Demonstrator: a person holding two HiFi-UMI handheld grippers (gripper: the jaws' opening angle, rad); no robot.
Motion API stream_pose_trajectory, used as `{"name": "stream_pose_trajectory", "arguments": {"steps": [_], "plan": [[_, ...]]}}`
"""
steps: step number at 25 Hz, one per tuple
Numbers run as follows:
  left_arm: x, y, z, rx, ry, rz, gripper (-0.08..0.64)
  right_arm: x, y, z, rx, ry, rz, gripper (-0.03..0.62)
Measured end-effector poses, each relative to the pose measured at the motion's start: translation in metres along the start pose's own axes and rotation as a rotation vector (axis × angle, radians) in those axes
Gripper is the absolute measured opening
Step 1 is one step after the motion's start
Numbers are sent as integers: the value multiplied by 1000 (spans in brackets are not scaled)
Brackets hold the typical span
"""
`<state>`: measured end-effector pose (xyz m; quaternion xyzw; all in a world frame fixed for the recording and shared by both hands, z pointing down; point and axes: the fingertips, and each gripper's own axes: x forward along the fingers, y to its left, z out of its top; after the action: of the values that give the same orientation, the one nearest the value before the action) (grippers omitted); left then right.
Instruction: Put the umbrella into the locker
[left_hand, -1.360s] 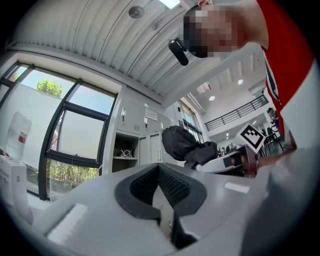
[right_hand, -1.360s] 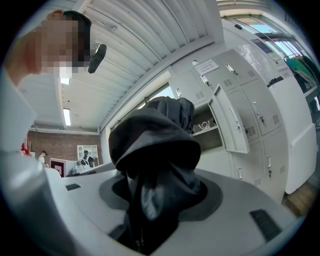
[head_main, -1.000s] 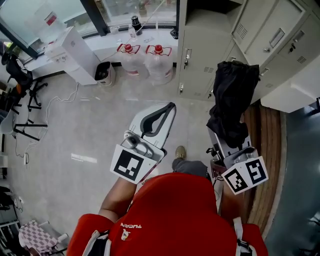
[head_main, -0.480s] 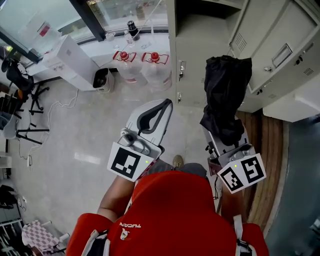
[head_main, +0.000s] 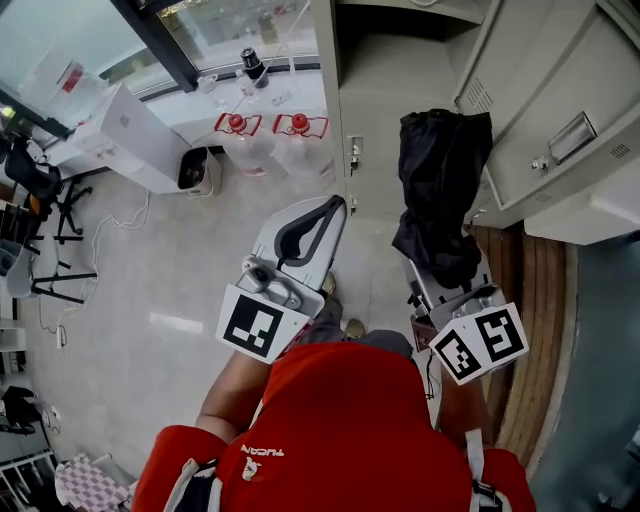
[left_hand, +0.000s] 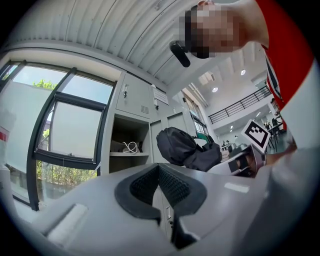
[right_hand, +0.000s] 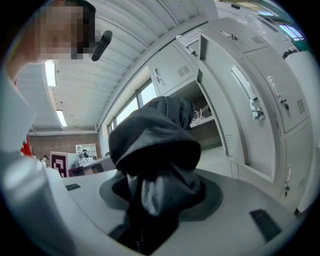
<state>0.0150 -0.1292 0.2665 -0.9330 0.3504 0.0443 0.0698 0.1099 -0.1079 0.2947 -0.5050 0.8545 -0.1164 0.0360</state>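
A folded black umbrella (head_main: 445, 190) sticks out forward from my right gripper (head_main: 447, 272), whose jaws are shut on its lower end. In the right gripper view the umbrella (right_hand: 155, 145) fills the space between the jaws. Just ahead stands a grey locker (head_main: 400, 60) with an open compartment (right_hand: 202, 112), its door (right_hand: 235, 100) swung out to the right. My left gripper (head_main: 318, 222) is held beside the right one, shut with nothing in it. In the left gripper view, a white cable (left_hand: 131, 146) lies on the shelf of the open compartment, and the umbrella (left_hand: 182, 147) shows at right.
Two water bottles (head_main: 265, 140) with red caps stand left of the lockers, beside a white dispenser (head_main: 120, 130) and a small black bin (head_main: 192, 168). More shut locker doors (head_main: 560, 110) run along the right, above a wooden strip (head_main: 530, 300). The person's foot (head_main: 352, 328) is on the pale floor.
The person has stepped toward the lockers with both grippers held as before. The open compartment now sits closer, right ahead of the umbrella.
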Motion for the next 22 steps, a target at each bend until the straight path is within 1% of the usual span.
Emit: {"name": "stream_pose_trajectory", "arguments": {"steps": [8,15,22], "plan": [[51,52,-12,-20,-14,-47,5,63,-36,10,-14,40,-80,227],[91,93,-29,-46,-8,-97,5,115,-62,9,-3,84,-151,227],[115,118,-37,-73,-15,-157,5,154,-89,1,4,151,-233,227]]}}
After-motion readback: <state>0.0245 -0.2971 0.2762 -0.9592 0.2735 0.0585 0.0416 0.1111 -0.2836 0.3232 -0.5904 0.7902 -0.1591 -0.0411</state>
